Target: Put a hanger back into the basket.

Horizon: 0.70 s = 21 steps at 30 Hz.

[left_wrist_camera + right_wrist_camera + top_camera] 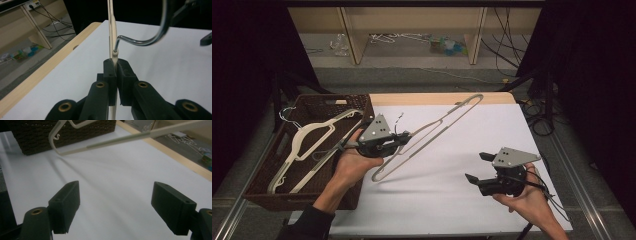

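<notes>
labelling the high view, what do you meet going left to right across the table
brown basket holding white hangers → left tongs shut on a cream hanger → bare white tabletop → right tongs, open

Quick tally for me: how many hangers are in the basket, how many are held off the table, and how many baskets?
Hangers lying in the basket: 2, both pale: hanger one, hanger two
Hangers held above the table: 1, the lifted hanger clamped in the left gripper
Wicker basket: 1
Total: 4 things
</notes>
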Motion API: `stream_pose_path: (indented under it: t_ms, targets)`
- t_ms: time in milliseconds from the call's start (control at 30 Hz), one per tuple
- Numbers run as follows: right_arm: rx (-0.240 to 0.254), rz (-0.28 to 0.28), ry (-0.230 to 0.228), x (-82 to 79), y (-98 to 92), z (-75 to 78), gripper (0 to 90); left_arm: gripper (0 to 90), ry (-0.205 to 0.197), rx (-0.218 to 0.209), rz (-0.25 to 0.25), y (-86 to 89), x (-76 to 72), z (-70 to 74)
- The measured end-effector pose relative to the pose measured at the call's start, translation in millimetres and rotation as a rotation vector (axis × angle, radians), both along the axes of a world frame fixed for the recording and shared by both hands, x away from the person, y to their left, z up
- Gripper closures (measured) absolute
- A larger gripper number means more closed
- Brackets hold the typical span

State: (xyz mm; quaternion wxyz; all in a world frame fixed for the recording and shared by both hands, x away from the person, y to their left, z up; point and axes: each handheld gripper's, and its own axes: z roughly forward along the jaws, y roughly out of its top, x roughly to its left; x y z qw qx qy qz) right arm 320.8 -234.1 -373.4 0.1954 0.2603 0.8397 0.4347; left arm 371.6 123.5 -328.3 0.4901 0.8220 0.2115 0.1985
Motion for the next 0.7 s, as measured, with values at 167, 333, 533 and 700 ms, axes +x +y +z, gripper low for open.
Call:
stream_pose_path:
  t_ms: [167,333,533,700]
  targets:
    - [-0.005,0.010,0.016,-3.8,0.1,-6.5,24.2,85.9,0.067,-0.071,0.027,13.9,-6.4,13.2]
    - [0.020,0.006,0.024,-8.3,-0.2,-17.8,23.4,85.8,0.103,-0.154,0.029,30.2,-13.1,28.1]
    - [0.018,0.017,0.044,-12.3,0.2,-28.1,22.7,85.9,0.111,-0.216,0.023,45.6,-20.8,51.6]
    - [0.014,0.021,0.051,-13.1,-0.1,-29.1,22.9,85.9,0.122,-0.262,0.027,59.2,-24.8,73.2]
